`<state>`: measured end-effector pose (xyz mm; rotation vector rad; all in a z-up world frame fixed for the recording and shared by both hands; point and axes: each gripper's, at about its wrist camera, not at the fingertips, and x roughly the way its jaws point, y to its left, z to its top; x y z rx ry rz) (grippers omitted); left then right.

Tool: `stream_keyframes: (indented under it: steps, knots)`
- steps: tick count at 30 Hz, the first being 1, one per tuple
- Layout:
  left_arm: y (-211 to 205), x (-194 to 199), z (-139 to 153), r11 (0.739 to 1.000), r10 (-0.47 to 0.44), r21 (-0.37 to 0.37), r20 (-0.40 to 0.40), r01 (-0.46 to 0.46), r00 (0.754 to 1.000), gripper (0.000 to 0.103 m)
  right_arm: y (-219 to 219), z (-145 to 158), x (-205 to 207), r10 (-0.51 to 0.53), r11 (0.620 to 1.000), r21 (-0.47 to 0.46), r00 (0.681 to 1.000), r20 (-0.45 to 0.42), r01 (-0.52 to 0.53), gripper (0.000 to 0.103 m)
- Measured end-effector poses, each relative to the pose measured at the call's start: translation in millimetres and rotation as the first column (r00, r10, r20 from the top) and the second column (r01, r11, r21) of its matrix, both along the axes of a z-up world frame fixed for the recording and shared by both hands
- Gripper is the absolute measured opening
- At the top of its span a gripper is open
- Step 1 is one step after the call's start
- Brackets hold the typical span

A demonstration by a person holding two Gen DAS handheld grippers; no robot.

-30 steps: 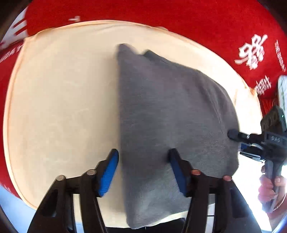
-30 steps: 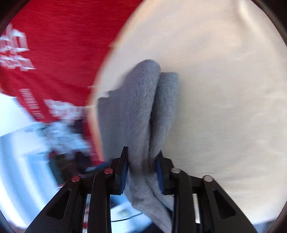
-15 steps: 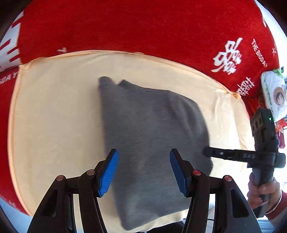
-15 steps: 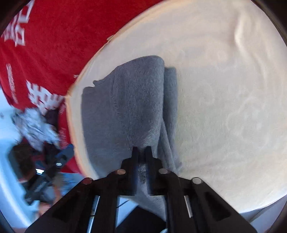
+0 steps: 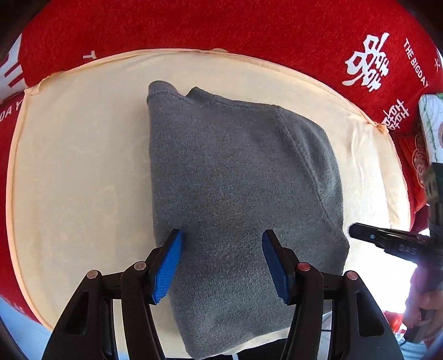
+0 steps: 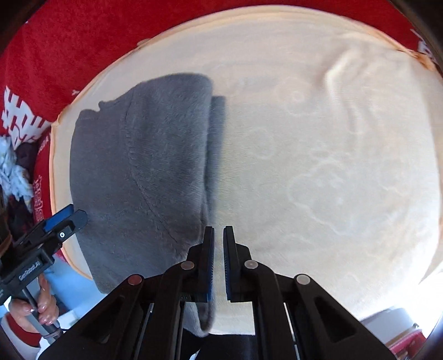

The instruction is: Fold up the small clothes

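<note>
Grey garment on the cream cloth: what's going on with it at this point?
A person is folding a small grey fleece garment on a cream cloth laid over a red printed cover. The garment lies folded lengthwise and neither tool holds it. The left tool hovers over its near end, fingers apart with nothing between them. The right tool sits just off the garment's right edge, its fingers nearly together and nothing gripped.

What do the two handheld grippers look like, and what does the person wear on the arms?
Both the left gripper and the right gripper have black angular fingers, ribbed blue pads and round copper-coloured pivot pins. White lettering, too small to read, marks each black body where the other camera sees it. A red sleeve cuff shows at the left wrist.
</note>
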<state>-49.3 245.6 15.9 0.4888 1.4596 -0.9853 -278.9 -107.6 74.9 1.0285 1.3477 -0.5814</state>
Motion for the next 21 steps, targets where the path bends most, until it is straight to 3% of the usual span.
stream_keyframes:
  steps: [3, 7, 15, 21]
  knots:
    - [3.0, -0.9, -1.5, 1.000, 0.000, 0.004, 0.007, 0.000, 1.000, 0.060, -0.1, 16.1, -3.7, -0.028, 0.999, -0.022, 0.999, 0.031, 0.029, 0.007]
    - [1.9, -3.9, -1.6, 1.000, -0.011, 0.013, 0.023, 0.010, 1.000, 0.060, 9.9, 27.0, 15.3, 0.014, 0.998, -0.056, 0.997, 0.078, -0.009, 0.007]
    - [1.4, -5.2, -1.4, 0.999, -0.024, 0.026, 0.032, 0.023, 0.999, 0.060, 28.5, -7.5, 40.6, 0.089, 0.996, -0.021, 0.996, 0.025, -0.089, 0.007]
    - [1.3, -7.6, 0.1, 0.999, -0.026, 0.037, 0.041, 0.025, 0.999, 0.060, 28.9, -7.2, 41.9, 0.086, 0.996, -0.005, 0.996, 0.036, -0.086, 0.007]
